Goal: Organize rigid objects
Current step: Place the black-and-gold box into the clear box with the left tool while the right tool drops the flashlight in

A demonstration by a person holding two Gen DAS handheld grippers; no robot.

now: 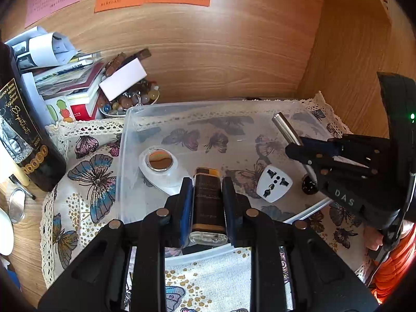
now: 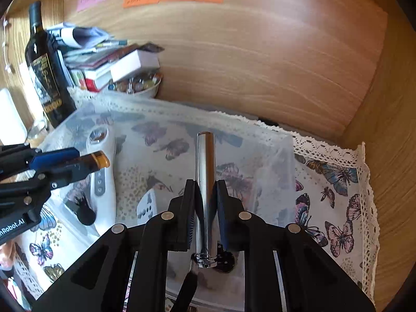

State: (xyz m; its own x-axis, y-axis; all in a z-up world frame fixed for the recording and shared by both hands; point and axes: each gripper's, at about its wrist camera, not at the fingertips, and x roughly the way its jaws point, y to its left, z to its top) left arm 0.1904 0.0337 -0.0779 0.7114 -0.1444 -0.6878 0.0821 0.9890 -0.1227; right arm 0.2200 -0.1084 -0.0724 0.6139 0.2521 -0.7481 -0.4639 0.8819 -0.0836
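Note:
My left gripper [image 1: 207, 182] is shut on a dark brown perfume bottle with a gold cap [image 1: 207, 202], held over the clear plastic bin [image 1: 122, 161]; it also shows in the right wrist view [image 2: 89, 165]. My right gripper [image 2: 205, 184] is shut on a silver metal cylinder [image 2: 205, 182], held over the bin's right part; the cylinder also shows in the left wrist view [image 1: 284, 127]. In the bin lie a white device with a round lens [image 1: 161, 167] and a white travel adapter [image 1: 274, 183].
The bin sits on a butterfly-print cloth with lace edge [image 1: 88, 174]. A dark wine bottle [image 1: 23, 135] stands at the left. A stack of books and papers [image 1: 67, 78] and a bowl of beads [image 1: 130, 101] sit at the back left. Wooden walls [image 1: 221, 52] close the back and right.

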